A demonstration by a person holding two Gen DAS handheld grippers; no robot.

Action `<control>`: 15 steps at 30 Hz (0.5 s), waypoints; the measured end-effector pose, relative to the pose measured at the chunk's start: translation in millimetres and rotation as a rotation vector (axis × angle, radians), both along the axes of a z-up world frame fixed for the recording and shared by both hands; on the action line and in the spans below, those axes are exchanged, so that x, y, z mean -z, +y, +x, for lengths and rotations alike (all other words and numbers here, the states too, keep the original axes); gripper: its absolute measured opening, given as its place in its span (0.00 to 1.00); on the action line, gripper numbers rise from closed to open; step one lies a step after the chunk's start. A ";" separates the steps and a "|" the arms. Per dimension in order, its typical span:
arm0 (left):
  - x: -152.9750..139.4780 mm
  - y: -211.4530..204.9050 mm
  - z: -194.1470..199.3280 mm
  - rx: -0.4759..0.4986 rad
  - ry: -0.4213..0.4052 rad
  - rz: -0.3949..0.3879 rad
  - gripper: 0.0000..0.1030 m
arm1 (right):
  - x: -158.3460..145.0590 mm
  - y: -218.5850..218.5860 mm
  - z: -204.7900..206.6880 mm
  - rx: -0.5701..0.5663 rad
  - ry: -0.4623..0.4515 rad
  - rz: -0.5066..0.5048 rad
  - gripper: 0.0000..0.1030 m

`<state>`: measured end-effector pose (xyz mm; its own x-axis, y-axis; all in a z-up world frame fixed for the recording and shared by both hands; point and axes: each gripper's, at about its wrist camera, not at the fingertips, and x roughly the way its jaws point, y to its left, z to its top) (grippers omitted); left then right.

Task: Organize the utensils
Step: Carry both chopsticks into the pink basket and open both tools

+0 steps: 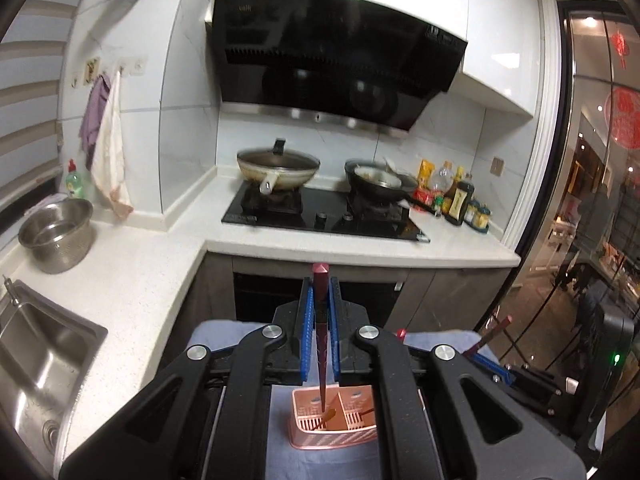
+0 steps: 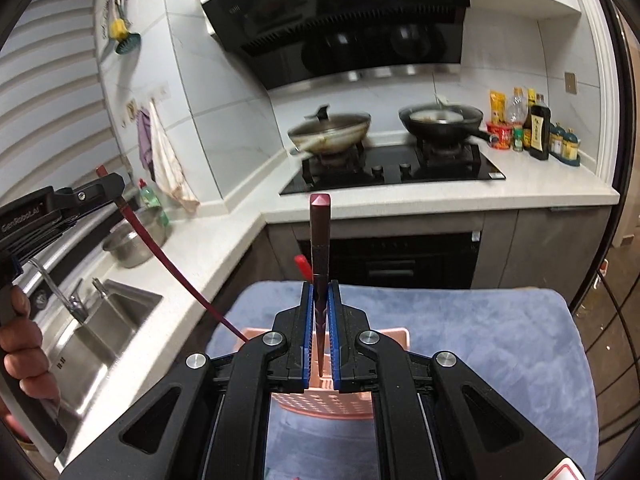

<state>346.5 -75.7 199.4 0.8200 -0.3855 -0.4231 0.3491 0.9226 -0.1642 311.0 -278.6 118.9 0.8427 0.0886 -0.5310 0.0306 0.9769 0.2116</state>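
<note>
Left gripper (image 1: 321,308) clamped on dark red chopstick (image 1: 321,280), square faceted top, tapering tip, right gripper (image 2: 320,312) clamping its twin (image 2: 319,232), pink slotted two-compartment holder (image 1: 316,438) on blue cloth (image 2: 480,340).

place: I'm in a home kitchen | landmark: hob (image 1: 324,216) with two pans | above it: hood (image 1: 332,56) | left of it: sink (image 1: 40,352), steel bowl (image 1: 56,236) | right of it: sauce bottles (image 1: 460,200)

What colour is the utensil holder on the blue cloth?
Pink; the utensil holder shows best in the left wrist view.
</note>
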 end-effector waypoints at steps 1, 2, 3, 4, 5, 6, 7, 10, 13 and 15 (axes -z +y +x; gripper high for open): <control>6.8 -2.0 2.6 -0.001 0.013 0.007 0.07 | 4.9 -0.8 2.9 0.004 0.014 -0.003 0.06; 14.1 -3.5 5.8 -0.003 0.030 0.011 0.07 | 8.7 -1.6 6.0 0.008 0.024 -0.005 0.06; 21.3 -4.7 8.4 -0.003 0.046 0.013 0.07 | 13.4 -2.3 8.6 0.009 0.037 -0.007 0.06; 27.1 -4.8 10.2 -0.008 0.058 0.015 0.07 | 15.8 -2.7 10.9 0.010 0.044 -0.008 0.06; 34.2 -5.6 13.4 -0.009 0.079 0.017 0.07 | 18.5 -2.7 12.6 0.011 0.052 -0.011 0.06; 39.9 -5.6 14.9 -0.011 0.091 0.018 0.07 | 19.7 -1.9 14.0 0.010 0.056 -0.013 0.06; 43.2 -5.4 16.0 -0.015 0.098 0.019 0.07 | 21.6 -1.4 15.1 0.008 0.061 -0.016 0.07; 51.7 -5.4 15.2 -0.021 0.111 0.025 0.07 | 21.8 -0.3 13.1 0.023 0.047 -0.022 0.12; 51.3 -4.8 7.3 -0.046 0.097 0.045 0.29 | 17.8 0.7 7.1 0.036 0.036 -0.016 0.24; 49.4 -1.3 -1.0 -0.070 0.083 0.042 0.49 | 12.5 1.1 -0.8 0.043 0.017 -0.019 0.29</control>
<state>345.6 -77.0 150.0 0.8060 -0.3092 -0.5048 0.2703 0.9509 -0.1508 310.2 -277.5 106.4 0.8364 0.0427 -0.5465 0.0757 0.9784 0.1923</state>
